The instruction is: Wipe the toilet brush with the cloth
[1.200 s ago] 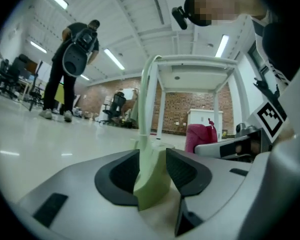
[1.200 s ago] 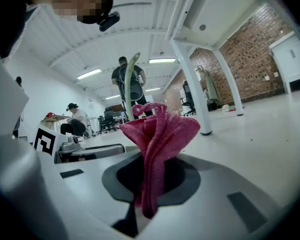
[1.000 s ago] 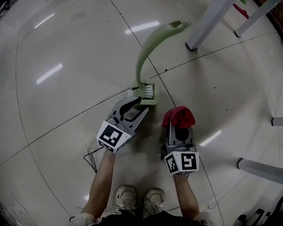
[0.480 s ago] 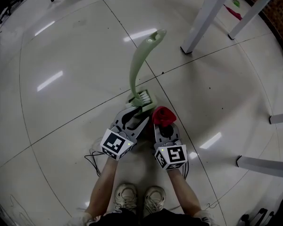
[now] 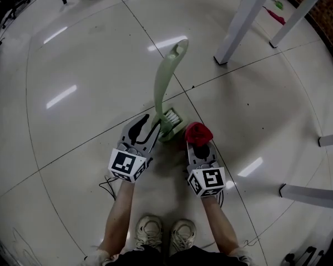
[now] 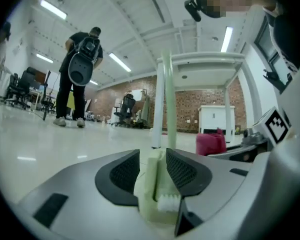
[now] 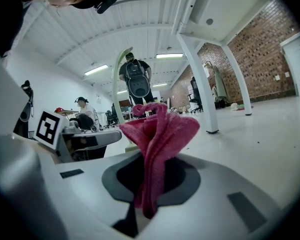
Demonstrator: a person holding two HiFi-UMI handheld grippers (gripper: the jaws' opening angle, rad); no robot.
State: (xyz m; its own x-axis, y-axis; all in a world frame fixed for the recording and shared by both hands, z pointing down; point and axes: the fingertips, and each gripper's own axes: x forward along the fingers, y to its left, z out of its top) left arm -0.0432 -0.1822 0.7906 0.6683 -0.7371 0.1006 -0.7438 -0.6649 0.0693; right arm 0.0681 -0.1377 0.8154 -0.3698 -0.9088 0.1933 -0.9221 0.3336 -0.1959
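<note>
The pale green toilet brush stands on the floor tiles, its curved handle rising away from me. Its head with white bristles sits between the jaws of my left gripper, which is shut on it. In the left gripper view the brush head is pressed between the black pads. My right gripper is shut on a bunched red cloth, just right of the brush head; whether they touch I cannot tell. The cloth sticks up out of the right gripper's jaws.
White table legs stand at the upper right, and more legs lie at the right edge. A thin cable trails on the floor by my shoes. A person with a backpack stands far off.
The brush handle has swung from leaning right to nearly straight away from me. My left gripper shifted left with the brush head. The right gripper brought the cloth in closer to the brush.
</note>
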